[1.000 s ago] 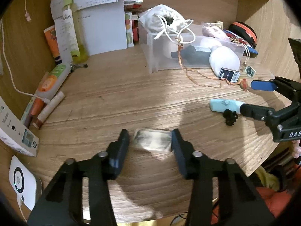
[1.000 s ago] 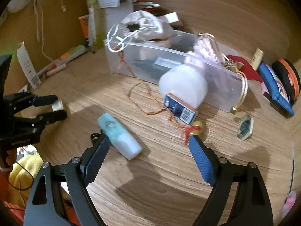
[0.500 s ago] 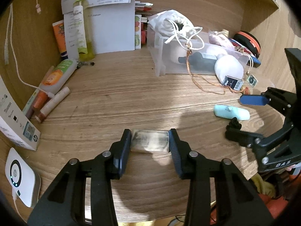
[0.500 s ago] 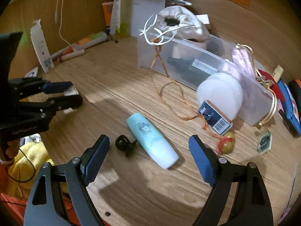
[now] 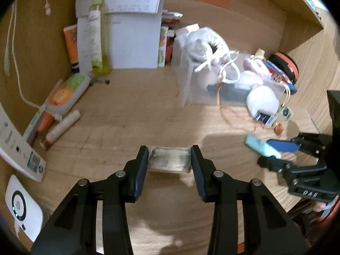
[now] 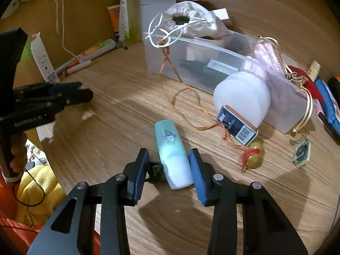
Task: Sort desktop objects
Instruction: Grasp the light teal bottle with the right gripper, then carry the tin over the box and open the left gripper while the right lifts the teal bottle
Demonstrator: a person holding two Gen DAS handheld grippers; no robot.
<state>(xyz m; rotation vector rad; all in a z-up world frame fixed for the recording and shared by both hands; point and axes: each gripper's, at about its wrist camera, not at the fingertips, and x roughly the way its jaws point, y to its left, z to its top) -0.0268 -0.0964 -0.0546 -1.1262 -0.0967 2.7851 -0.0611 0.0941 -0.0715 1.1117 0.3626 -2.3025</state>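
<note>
My left gripper (image 5: 169, 159) is shut on a small clear packet (image 5: 169, 160) and holds it just above the wooden desk (image 5: 131, 123). My right gripper (image 6: 169, 164) straddles a pale teal tube (image 6: 172, 153) lying on the desk; its jaws are close around the tube's near end with a small gap on the left. A small black clip (image 6: 154, 169) lies against the tube's left side. A clear plastic bin (image 6: 212, 63) holds a white drawstring pouch (image 6: 189, 23) and a dark bottle. In the left wrist view the right gripper (image 5: 274, 153) is at the tube (image 5: 262, 147).
A white round object (image 6: 242, 97), a dark blue matchbox (image 6: 237, 126), an orange cord (image 6: 187, 104), a yellow bead with red tassel (image 6: 254, 156) and a green tag (image 6: 300, 153) lie right of the tube. Tubes (image 5: 63, 97) and a white box (image 5: 19, 150) line the left wall.
My right gripper moved forward over the teal tube and narrowed its jaws around it. My left gripper kept the packet and lifted slightly.
</note>
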